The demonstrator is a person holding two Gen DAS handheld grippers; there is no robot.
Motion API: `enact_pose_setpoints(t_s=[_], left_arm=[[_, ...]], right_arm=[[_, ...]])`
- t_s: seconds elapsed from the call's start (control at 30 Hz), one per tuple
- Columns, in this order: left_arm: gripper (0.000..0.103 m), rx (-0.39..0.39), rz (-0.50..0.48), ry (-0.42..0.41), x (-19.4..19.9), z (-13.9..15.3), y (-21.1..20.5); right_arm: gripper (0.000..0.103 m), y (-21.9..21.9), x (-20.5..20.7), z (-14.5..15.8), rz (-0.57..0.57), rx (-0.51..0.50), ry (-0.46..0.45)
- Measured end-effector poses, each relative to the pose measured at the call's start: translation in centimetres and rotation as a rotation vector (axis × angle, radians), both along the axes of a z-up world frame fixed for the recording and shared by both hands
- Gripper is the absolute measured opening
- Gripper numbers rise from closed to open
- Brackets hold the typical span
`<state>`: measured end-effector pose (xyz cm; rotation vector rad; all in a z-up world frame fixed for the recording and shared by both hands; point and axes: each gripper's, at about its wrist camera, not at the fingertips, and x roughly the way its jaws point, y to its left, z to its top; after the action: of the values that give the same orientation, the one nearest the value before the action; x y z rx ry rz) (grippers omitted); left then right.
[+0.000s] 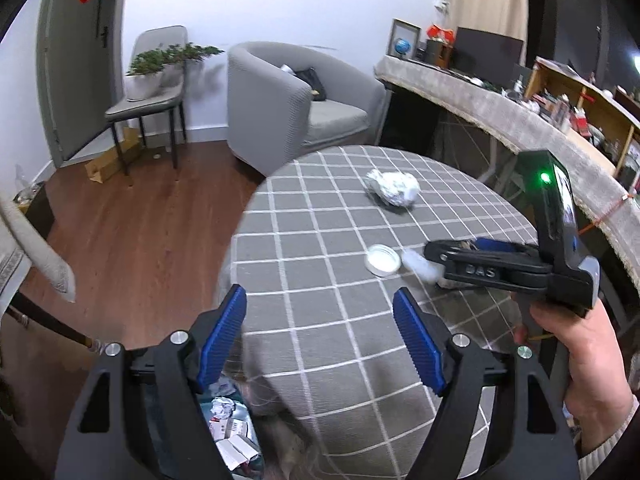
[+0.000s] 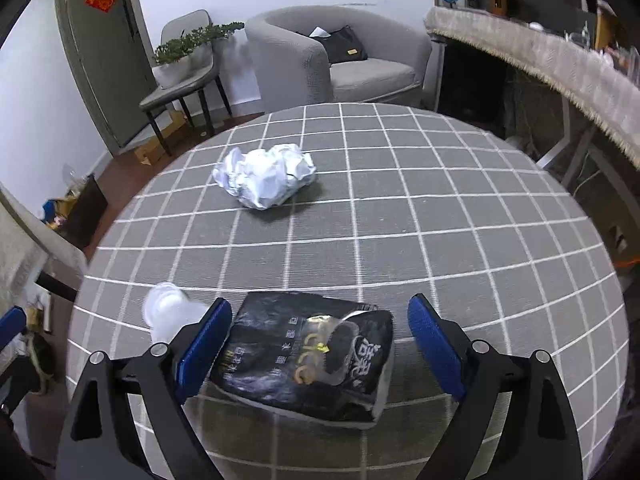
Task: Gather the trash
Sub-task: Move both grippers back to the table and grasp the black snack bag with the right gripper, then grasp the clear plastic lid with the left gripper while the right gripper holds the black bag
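Grey checked cloth covered the round table (image 2: pixel 400 216) that filled both of my views, with wood floor, a grey armchair (image 1: pixel 296 100) and a long fringed counter (image 1: pixel 520 120) behind it.

Going left to right in the left wrist view: a bin of trash (image 1: pixel 232 436) showed low down between my left gripper's arms, mostly cut off by them — I could make out a crumpled paper and some small cartons, little more. My left gripper (image 1: pixel 320 340) hung over the table's near edge with its blue pads wide apart and nothing between them. Further across lay a small white lid (image 1: pixel 383 260), then a crumpled foil ball (image 1: pixel 394 187) toward the far side. A blurred white object (image 1: pixel 418 265) sat just beside the lid, half hidden behind my right gripper (image 1: pixel 460 250); I could not tell what it was. From that side view the right claw's gap was not readable, and the hand (image 1: pixel 576 364) gripping it was cut off at the sleeve.

In the right wrist view, the same white blur (image 2: pixel 168 312) sat at the left, partly behind my left pad. My right gripper (image 2: pixel 320 348) stood well open — a black snack bag (image 2: pixel 304 356) lay flat on the cloth between the pads, and neither pad pressed on it, though the left one looked very close. The foil ball (image 2: pixel 266 178) lay beyond, well apart.
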<state>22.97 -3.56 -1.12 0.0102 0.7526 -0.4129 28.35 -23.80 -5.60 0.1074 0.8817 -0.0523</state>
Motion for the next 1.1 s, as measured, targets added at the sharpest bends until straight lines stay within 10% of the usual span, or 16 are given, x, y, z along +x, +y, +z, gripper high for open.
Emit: enact_pose_setpoints(t_s=[0.57, 0.7, 1.1], left_arm=[[0.078, 0.032, -0.062, 0.026, 0.6, -1.5, -4.3], [0.078, 0.034, -0.071, 0.033, 0.8, -1.8, -5.2], [0.067, 0.028, -0.107, 0.077, 2.4, -3.3, -8.6]], right_arm=[[0.091, -0.9, -0.8, 0.0, 0.129, -0.052, 0.016], [0.075, -1.1, -1.2, 0.2, 0.165, -0.059, 0.007], [0.069, -5.1, -1.3, 1.1, 0.159, 0.083, -0.036]])
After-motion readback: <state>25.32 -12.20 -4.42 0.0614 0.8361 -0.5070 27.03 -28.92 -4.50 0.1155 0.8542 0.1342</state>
